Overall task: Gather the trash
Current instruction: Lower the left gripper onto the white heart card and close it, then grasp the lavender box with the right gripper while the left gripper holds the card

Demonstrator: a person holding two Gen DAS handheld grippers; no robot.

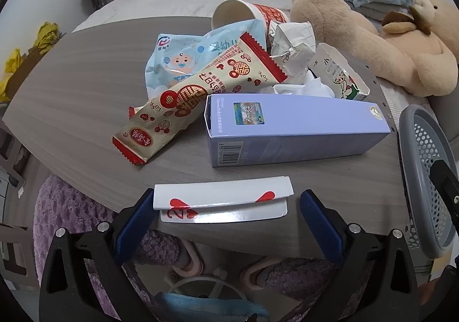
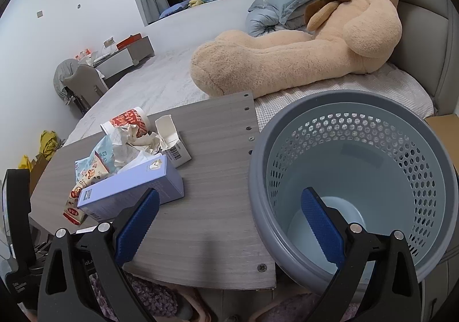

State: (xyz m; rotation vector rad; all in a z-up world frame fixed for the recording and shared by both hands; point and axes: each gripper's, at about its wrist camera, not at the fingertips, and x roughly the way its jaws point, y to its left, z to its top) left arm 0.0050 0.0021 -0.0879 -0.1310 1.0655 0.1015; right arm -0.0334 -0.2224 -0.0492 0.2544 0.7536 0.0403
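Left gripper (image 1: 226, 215) spread wide around a folded playing card (image 1: 222, 201) at the table's (image 1: 71, 86) near edge. Right gripper (image 2: 229, 224) agape, empty, its right finger over the bin (image 2: 358, 178). Cup (image 1: 243, 13) half hidden behind wrappers.

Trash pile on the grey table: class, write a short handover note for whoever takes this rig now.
Left claw: open, straddling the folded playing card at the table's near edge; not yet gripped.
Right claw: open, holding nothing, over the rim of the grey bin.
On the table: purple box, red-and-cream wrapper, blue baby packet, paper cup, crumpled paper, small carton.
Done: nothing visible in the bin.
Left: everything.
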